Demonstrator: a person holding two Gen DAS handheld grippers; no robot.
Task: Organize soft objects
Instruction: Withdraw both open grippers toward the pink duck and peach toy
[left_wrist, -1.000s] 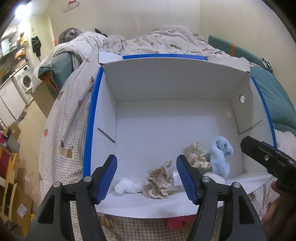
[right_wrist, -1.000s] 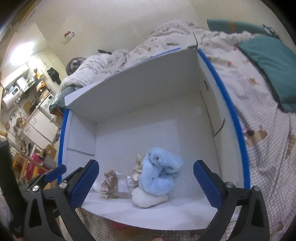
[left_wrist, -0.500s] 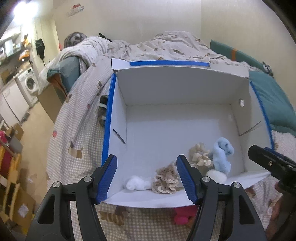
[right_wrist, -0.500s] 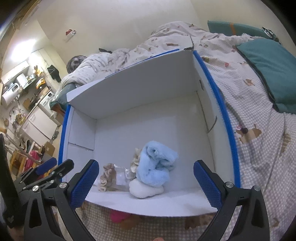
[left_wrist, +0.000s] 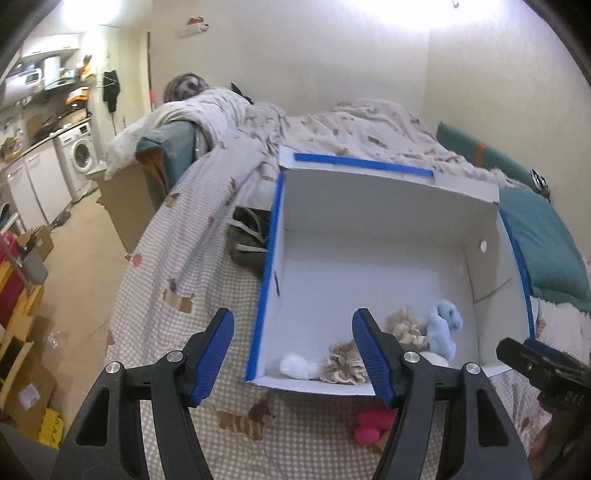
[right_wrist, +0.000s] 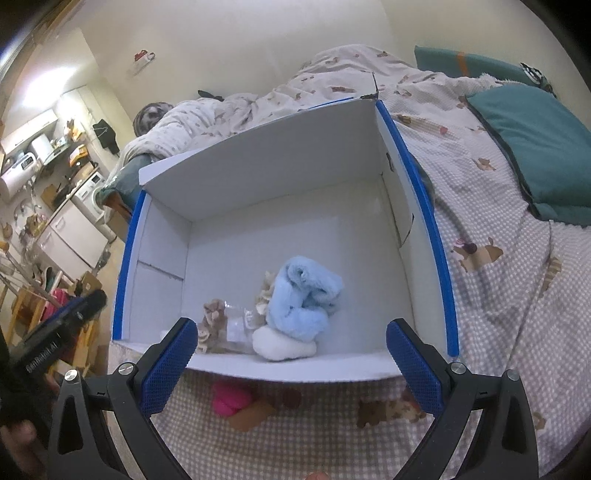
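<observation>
Left tongs stand partly spread and empty above the bed, at the near left corner of the box. Inside, along the near wall, lie from left to right a white puff, a beige scrunchie, a cream scrunchie and a blue plush. A pink toy lies on the bed just outside the near wall. Right tongs gape wide, empty, above it. Step in hand, by judgement: between placements. The next move calls for lowering onto the pink toy, closing gently, then lifting it over the wall.
</observation>
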